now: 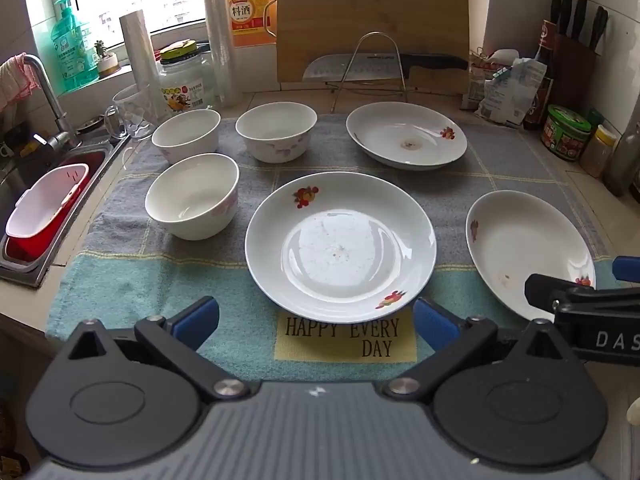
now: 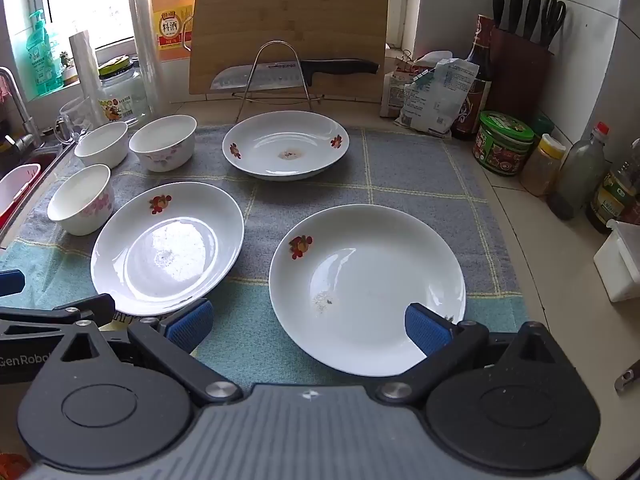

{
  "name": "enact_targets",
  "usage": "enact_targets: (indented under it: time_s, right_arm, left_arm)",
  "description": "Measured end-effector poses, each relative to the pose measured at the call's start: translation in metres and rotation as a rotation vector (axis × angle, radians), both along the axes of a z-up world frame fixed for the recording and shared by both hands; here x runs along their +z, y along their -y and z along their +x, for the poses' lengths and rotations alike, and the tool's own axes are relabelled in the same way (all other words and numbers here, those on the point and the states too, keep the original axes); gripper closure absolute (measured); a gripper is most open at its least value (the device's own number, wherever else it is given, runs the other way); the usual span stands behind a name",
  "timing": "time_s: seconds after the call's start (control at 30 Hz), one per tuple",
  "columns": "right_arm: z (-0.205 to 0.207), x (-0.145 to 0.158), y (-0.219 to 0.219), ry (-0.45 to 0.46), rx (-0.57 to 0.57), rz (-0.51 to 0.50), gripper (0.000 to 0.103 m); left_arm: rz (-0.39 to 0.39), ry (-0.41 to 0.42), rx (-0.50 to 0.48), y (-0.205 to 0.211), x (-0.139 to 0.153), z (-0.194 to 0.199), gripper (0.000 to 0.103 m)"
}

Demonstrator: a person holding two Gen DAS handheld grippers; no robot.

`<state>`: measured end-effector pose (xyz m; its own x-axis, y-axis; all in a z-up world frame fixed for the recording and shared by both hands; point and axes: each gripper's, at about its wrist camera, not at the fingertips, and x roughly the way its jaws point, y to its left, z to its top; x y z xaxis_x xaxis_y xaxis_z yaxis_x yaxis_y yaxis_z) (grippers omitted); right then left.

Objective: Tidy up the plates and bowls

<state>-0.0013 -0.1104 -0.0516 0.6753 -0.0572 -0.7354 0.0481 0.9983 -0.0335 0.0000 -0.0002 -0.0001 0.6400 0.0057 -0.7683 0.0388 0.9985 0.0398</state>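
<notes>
Tiled counter (image 2: 532, 280), checked towel (image 2: 400, 168), three plates (image 2: 366, 288), three bowls (image 2: 82, 200)

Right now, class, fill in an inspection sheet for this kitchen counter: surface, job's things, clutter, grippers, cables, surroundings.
Surface: checked towel spread over the counter.
Job's things: three plates and three bowls, all separate, unstacked; specks on the plates.
Clutter: jars and bottles at right, cleaver on a wire rack.
Grippers: left gripper and right gripper open, holding nothing.
Cables: nothing seen.
Surroundings: sink at left, cutting board, knife block, window behind.
</notes>
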Motion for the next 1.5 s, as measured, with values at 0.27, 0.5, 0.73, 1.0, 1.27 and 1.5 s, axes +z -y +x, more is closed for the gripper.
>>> enact_targets:
  time_s: [0.27, 0.5, 0.73, 1.0, 1.27, 1.5]
  right_arm:
    - [-0.002, 0.001, -0.002, 0.004, 0.004, 0.005, 0.0]
    - [-0.004, 0.003, -0.001, 0.01, 0.011, 0.007, 0.0]
    - [-0.005, 0.004, -0.003, 0.011, 0.014, 0.005, 0.0]
    - [-0.005, 0.005, -0.004, 0.011, 0.014, 0.005, 0.0]
    - [-0.004, 0.006, -0.005, 0.013, 0.018, 0.004, 0.0]
    - [-0.003, 0.008, -0.007, 0.015, 0.022, 0.002, 0.0]
  left_arm:
    - [0.005, 0.002, 0.008, 0.0, 0.003, -0.002, 0.001]
    - [0.01, 0.004, 0.014, 0.003, 0.007, 0.0, 0.001]
    - [0.004, 0.007, 0.018, -0.003, 0.006, -0.005, 0.001]
    - [0.007, 0.011, 0.017, -0.003, 0.008, -0.005, 0.001]
    - [0.007, 0.017, 0.022, -0.005, 0.01, -0.005, 0.001]
    - [0.007, 0.014, 0.028, -0.007, 0.011, -0.002, 0.001]
